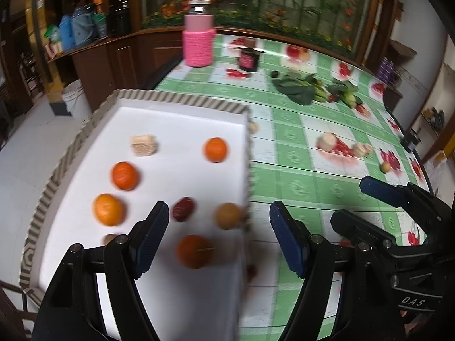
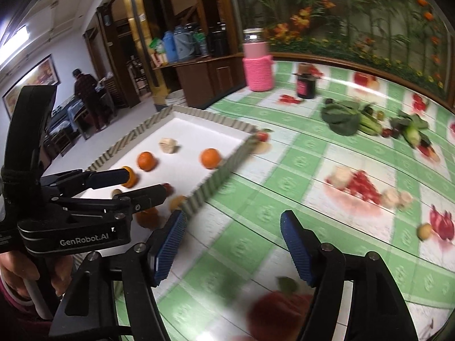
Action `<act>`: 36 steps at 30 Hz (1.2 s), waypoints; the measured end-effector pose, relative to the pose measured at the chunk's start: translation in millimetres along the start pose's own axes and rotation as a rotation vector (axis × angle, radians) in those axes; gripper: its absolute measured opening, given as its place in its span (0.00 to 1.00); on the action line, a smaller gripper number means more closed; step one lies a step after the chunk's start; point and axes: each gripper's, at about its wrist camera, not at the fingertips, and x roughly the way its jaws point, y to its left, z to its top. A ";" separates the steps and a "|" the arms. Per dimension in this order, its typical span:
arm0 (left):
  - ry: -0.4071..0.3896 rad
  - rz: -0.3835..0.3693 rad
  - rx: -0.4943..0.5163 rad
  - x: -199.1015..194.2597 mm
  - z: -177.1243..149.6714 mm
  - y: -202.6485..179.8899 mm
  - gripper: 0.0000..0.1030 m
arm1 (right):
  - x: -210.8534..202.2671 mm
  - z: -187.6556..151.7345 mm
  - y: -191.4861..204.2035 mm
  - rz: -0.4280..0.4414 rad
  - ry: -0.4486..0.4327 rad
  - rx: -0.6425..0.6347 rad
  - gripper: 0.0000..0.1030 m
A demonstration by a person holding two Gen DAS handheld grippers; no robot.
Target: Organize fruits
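Observation:
A white tray [image 1: 182, 119] with a ribbed grey rim lies at the table's left edge and holds several oranges [image 1: 216, 149], a dark red fruit [image 1: 183, 209], a tan round fruit [image 1: 228, 215] and a beige block [image 1: 143, 145]. My left gripper [image 1: 219, 238] is open and empty above the tray's near right part. My right gripper [image 2: 231, 251] is open and empty over the tablecloth, right of the tray [image 2: 199, 125]. A small yellowish fruit [image 2: 424, 231] lies loose on the cloth at the right; it also shows in the left wrist view [image 1: 385, 167].
A pink flask [image 1: 198, 37] and a dark jar [image 1: 249, 59] stand at the table's far side. Leafy greens [image 1: 295, 86] and small vegetables lie beyond the tray. The tablecloth [image 2: 284, 170] has printed fruit pictures. A person [image 2: 88, 99] stands far off in the room.

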 end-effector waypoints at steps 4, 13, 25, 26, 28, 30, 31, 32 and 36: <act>0.011 -0.025 0.038 5.7 0.8 -26.6 0.71 | -16.1 -10.2 -26.5 -0.042 -0.009 0.046 0.69; 0.048 -0.094 0.114 19.1 6.0 -83.1 0.71 | -41.2 -33.8 -92.7 -0.149 0.005 0.129 0.72; 0.106 -0.143 0.167 52.5 28.6 -123.5 0.71 | -54.9 -50.7 -167.3 -0.229 0.050 0.190 0.72; 0.108 -0.142 0.173 54.7 30.3 -125.5 0.71 | -54.0 -49.8 -169.4 -0.226 0.050 0.182 0.72; 0.112 -0.141 0.187 59.5 34.3 -128.8 0.71 | -51.5 -48.1 -172.8 -0.221 0.050 0.180 0.72; 0.118 -0.137 0.197 64.8 38.9 -131.5 0.71 | -47.1 -44.3 -177.5 -0.228 0.051 0.180 0.72; 0.120 -0.138 0.201 67.1 41.0 -132.6 0.71 | -45.0 -42.2 -180.6 -0.236 0.051 0.181 0.72; 0.121 -0.140 0.205 69.7 43.8 -133.7 0.71 | -42.9 -40.1 -183.6 -0.244 0.051 0.180 0.72; 0.134 -0.156 0.213 80.1 51.9 -136.5 0.71 | -33.1 -32.5 -196.2 -0.281 0.054 0.165 0.71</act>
